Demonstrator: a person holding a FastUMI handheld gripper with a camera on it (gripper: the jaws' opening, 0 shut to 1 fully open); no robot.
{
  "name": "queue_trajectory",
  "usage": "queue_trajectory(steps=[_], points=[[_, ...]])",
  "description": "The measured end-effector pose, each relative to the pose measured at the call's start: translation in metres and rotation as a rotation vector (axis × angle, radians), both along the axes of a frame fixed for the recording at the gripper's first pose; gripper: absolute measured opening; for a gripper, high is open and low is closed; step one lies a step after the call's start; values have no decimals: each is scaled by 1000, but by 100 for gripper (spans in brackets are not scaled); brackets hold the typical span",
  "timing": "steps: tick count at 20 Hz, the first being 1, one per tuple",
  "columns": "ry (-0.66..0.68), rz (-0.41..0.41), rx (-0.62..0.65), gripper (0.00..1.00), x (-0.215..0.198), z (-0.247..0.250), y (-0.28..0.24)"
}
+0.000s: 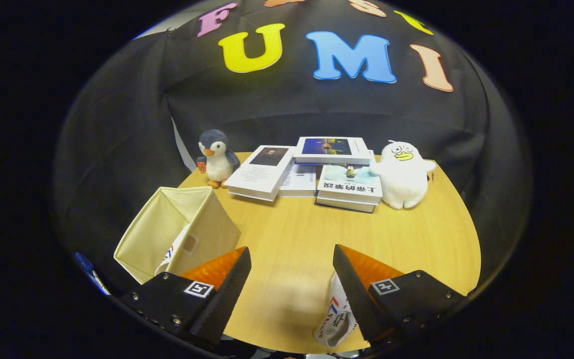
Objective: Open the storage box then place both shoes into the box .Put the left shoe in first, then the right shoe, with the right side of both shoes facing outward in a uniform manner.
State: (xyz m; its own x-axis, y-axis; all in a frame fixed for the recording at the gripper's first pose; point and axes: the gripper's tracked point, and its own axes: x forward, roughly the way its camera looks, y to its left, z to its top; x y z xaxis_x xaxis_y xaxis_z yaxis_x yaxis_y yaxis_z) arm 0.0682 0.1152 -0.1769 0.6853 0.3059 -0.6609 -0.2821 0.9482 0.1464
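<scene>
Gripper view shows your tool [292, 294] at the bottom centre of the frame with its two fingers spread wide, and bare wooden counter [292, 239] lies in the gap between them. Nothing is held. One fingertip [232, 284] sits at lower left, the other [349, 289] at lower right.

Just under your right finger, at the near edge of the counter, you have a white shoe [336, 319] with red and blue marks; the finger covers part of it, so you cannot tell which way it faces. Beside your left finger, a second white shoe [170, 254] with the same marks pokes out by the storage box [167, 224]. That box is cream fabric, lies tipped on its side at the left of the frame with its open mouth turned toward the lower left, and hangs partly over the counter's edge. Whether the second shoe rests inside the box or against it, you cannot tell from here.

Beyond the fingers, across the far side of the counter, a cluster of books [312, 172] lies flat and overlapping. A penguin plush [216, 157] stands at the left end of them, and a white duck plush [404, 174] stands at the right end, touching the nearest book.
</scene>
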Motion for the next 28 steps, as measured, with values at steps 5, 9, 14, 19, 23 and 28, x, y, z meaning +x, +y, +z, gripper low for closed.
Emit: queue_trajectory(steps=[5,9,14,19,23,28], points=[[42,-70,-25,99,0,-34,-52],[98,-119,-35,99,-5,-67,-84],[175,-160,-53,99,-14,-106,-105],[241,-174,-109,92,-23,-136,-118],[305,-173,-108,90,-31,-155,-114],[363,-161,-83,76,-34,-165,-101]])
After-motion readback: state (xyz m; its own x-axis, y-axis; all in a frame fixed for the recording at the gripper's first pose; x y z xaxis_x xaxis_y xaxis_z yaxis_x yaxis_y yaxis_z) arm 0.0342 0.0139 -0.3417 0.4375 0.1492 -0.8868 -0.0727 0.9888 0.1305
